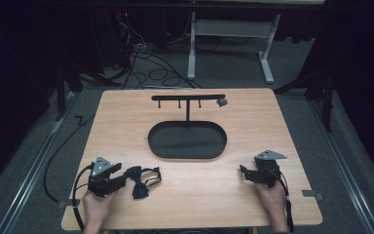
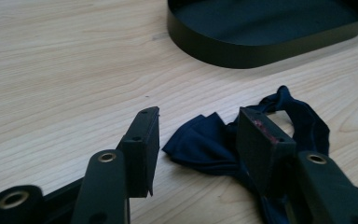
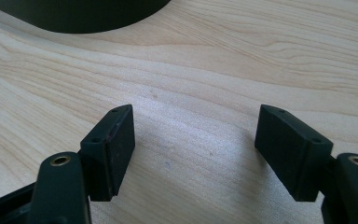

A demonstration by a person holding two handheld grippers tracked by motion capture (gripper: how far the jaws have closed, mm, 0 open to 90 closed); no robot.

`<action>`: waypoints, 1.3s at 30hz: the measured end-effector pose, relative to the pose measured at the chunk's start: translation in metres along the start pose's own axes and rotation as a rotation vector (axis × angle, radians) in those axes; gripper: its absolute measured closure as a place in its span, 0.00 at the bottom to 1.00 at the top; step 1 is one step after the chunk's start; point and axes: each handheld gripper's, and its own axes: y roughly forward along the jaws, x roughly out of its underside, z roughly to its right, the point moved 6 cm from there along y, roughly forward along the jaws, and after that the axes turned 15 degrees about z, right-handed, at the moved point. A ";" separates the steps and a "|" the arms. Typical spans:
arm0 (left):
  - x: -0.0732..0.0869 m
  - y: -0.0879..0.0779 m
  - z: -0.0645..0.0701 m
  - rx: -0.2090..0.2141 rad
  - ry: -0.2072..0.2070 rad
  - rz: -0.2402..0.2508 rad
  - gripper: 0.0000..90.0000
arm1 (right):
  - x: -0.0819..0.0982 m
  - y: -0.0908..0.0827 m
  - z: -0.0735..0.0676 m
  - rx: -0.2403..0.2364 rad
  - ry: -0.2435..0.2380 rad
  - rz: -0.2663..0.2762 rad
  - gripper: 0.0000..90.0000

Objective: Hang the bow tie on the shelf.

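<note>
A dark navy bow tie [image 1: 140, 181] with its strap lies on the wooden table near the front left. My left gripper [image 1: 121, 176] is open, its jaws on either side of the bow tie [image 2: 205, 142] with a gap to the cloth; the right-hand jaw hides part of it. My right gripper [image 1: 244, 172] is open near the front right, over bare wood, with nothing between its fingers [image 3: 112, 140]. A black oval tray [image 1: 187, 140] with a T-shaped hook stand [image 1: 188, 98] sits at the table's middle.
The tray's wall [image 2: 242, 51] rises just beyond the left gripper, and its edge [image 3: 74, 18] lies ahead of the right gripper. Past the table's far edge are cables [image 1: 151, 68] on the floor and a white desk frame [image 1: 229, 34].
</note>
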 end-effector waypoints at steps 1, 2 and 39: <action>-0.001 0.001 0.002 0.010 0.005 0.000 0.56 | 0.000 0.000 0.000 0.000 0.000 0.000 0.33; -0.002 0.003 0.005 0.020 0.009 0.001 0.57 | 0.000 0.000 0.000 0.001 0.001 0.001 0.33; 0.008 0.050 0.032 0.110 0.151 -0.141 0.80 | 0.000 0.000 0.000 0.001 0.001 0.000 0.33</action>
